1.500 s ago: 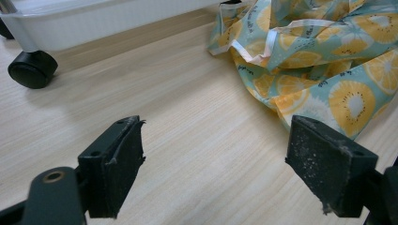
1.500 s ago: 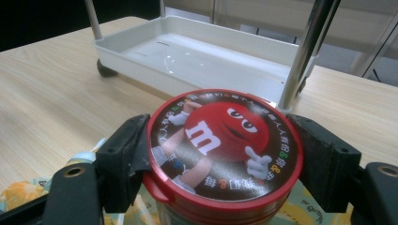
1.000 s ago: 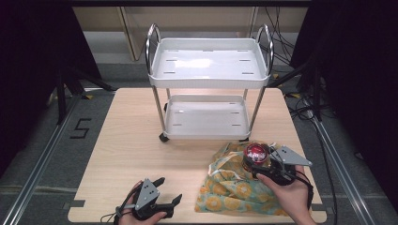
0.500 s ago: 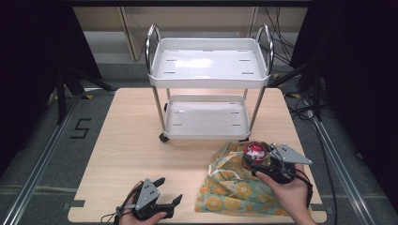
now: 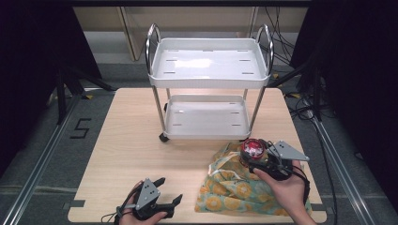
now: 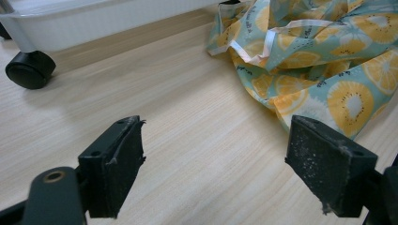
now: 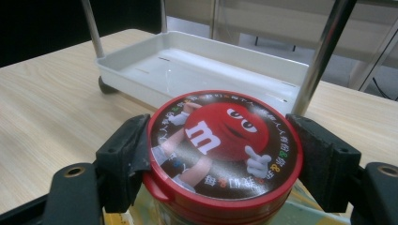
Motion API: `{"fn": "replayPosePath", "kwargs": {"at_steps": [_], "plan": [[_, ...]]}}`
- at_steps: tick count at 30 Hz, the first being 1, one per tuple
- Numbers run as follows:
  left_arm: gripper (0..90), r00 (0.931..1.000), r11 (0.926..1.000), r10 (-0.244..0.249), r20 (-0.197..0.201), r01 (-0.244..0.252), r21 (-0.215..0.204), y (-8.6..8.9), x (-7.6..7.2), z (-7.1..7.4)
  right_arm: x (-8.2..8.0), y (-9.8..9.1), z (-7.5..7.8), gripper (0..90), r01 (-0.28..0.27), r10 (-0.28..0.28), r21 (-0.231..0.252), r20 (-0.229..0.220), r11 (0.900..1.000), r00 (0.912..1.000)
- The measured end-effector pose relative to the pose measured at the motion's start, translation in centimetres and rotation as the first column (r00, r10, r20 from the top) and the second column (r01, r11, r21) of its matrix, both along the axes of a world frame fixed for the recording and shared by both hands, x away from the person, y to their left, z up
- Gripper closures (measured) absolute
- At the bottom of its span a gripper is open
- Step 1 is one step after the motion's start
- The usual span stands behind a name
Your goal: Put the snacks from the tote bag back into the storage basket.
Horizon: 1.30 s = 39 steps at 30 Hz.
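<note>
My right gripper [image 5: 256, 158] is shut on a round candy tub with a red lid [image 5: 253, 148] [image 7: 224, 147], held over the fruit-print cloth bag [image 5: 239, 187]. In the right gripper view both black pads [image 7: 126, 157] press the tub's sides. My left gripper [image 5: 169, 191] rests near the table's front edge, open and holding nothing. In the left gripper view its wide-apart fingers [image 6: 115, 168] frame bare wood, and the bag [image 6: 328, 61] lies ahead to the right.
A white two-shelf cart [image 5: 209, 84] with chrome posts stands at the back middle of the wooden table [image 5: 131, 140]. One of its black casters [image 6: 29, 69] lies ahead of the left gripper. Its lower tray [image 7: 202, 65] sits just beyond the tub.
The right gripper with the tub has crept very slightly left. The left gripper has not moved.
</note>
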State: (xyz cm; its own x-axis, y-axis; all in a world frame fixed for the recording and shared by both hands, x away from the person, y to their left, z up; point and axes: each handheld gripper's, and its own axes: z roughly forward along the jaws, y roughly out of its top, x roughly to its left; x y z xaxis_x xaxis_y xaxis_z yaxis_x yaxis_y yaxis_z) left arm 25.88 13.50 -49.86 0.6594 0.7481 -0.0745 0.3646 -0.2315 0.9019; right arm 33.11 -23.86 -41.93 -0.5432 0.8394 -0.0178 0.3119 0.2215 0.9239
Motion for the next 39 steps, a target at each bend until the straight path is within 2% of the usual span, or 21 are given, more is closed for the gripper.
{"fn": "replayPosePath", "kwargs": {"at_steps": [1,2,5,6,8,11,13,14,15,16,17,19,21,23,25,26,27,30,32,33,39], "plan": [[18.5,1.0000,0.9998,-0.001,0.001,0.001,0.019,0.1,0.0,0.1,0.3,-0.1,0.1,26.7,-0.026,0.026,-0.016,0.019,0.9995,0.9995],[18.5,1.0000,0.9999,0.000,0.001,0.000,0.015,0.1,0.0,0.1,0.0,0.1,0.1,26.7,-0.007,0.007,-0.002,-0.008,1.0000,0.9999],[18.5,1.0000,1.0000,0.004,0.001,-0.004,0.004,0.0,0.0,0.0,0.3,0.0,0.2,26.7,-0.023,0.023,-0.016,0.016,0.9996,0.9996],[18.5,0.9998,0.9996,-0.010,0.015,0.009,0.025,0.2,0.1,0.1,0.4,0.0,0.3,26.7,-0.027,0.028,-0.018,0.019,0.9995,0.9994],[18.5,0.9998,0.9996,-0.011,0.017,0.010,0.027,0.2,0.1,0.1,0.5,0.2,0.2,26.7,-0.028,0.028,-0.007,0.029,0.9996,0.9992],[18.5,1.0000,1.0000,0.003,0.002,-0.003,0.005,0.0,0.0,0.0,0.2,0.3,0.3,26.7,0.001,-0.001,0.002,0.001,1.0000,1.0000],[18.5,1.0000,1.0000,0.001,0.001,-0.001,0.007,0.1,0.0,0.1,0.3,0.2,0.3,26.7,-0.005,0.005,0.002,0.009,1.0000,0.9999],[18.5,1.0000,0.9999,-0.002,0.001,0.002,0.015,0.1,0.0,0.1,0.5,0.1,0.3,26.7,-0.014,0.015,-0.018,0.035,0.9997,0.9993],[18.5,1.0000,0.9999,0.001,0.003,-0.001,0.016,0.1,0.0,0.1,0.3,0.2,0.4,26.7,-0.003,0.003,0.003,0.000,1.0000,1.0000],[18.5,1.0000,0.9999,0.000,0.003,0.000,0.016,0.1,0.0,0.1,0.5,0.1,0.4,26.7,-0.013,0.013,-0.011,0.021,0.9999,0.9997],[18.5,1.0000,0.9999,0.000,0.003,0.000,0.015,0.1,0.0,0.1,0.3,0.3,0.4,26.7,0.009,-0.009,0.009,0.004,0.9999,0.9999],[18.5,1.0000,1.0000,0.003,0.003,-0.003,0.006,0.1,0.0,0.1,0.6,0.2,0.4,26.7,-0.008,0.007,0.011,0.013,0.9999,0.9999],[18.5,1.0000,1.0000,0.004,0.004,-0.004,0.005,0.1,0.0,0.1,0.8,0.2,0.5,26.7,-0.016,0.017,-0.010,0.039,0.9998,0.9991],[18.4,0.9997,0.9998,-0.010,0.021,0.009,0.018,0.2,0.1,0.1,0.7,0.4,0.5,26.7,0.000,0.000,0.002,0.012,1.0000,0.9999],[18.4,0.9999,0.9999,0.012,0.000,-0.012,0.002,0.1,0.0,0.0,0.9,0.3,0.6,26.8,-0.017,0.018,-0.023,0.038,0.9996,0.9991],[18.5,1.0000,0.9999,0.005,0.005,-0.005,0.013,0.1,0.0,0.1,0.7,0.6,0.6,26.7,0.005,-0.006,0.008,0.009,1.0000,0.9999],[18.4,0.9997,0.9997,-0.010,0.021,0.010,0.021,0.2,0.1,0.1,0.9,0.5,0.6,26.8,-0.007,0.007,0.000,0.026,1.0000,0.9996],[18.4,1.0000,1.0000,0.006,0.004,-0.006,0.003,0.1,0.0,0.1,0.8,0.7,0.7,26.8,0.002,-0.002,0.013,0.010,0.9999,0.9999],[18.5,0.9998,0.9997,-0.009,0.019,0.009,0.025,0.2,0.1,0.1,0.9,0.8,0.7,26.7,-0.003,0.002,0.009,0.015,1.0000,0.9999],[18.4,0.9999,0.9999,0.014,-0.001,-0.014,-0.006,0.0,-0.1,0.0,1.0,0.7,0.7,26.8,-0.019,0.018,0.003,0.022,0.9998,0.9996],[18.4,0.9998,0.9996,-0.009,0.019,0.008,0.026,0.2,0.1,0.1,1.0,1.0,0.8,26.7,0.001,-0.001,0.006,0.014,1.0000,0.9999]]}}
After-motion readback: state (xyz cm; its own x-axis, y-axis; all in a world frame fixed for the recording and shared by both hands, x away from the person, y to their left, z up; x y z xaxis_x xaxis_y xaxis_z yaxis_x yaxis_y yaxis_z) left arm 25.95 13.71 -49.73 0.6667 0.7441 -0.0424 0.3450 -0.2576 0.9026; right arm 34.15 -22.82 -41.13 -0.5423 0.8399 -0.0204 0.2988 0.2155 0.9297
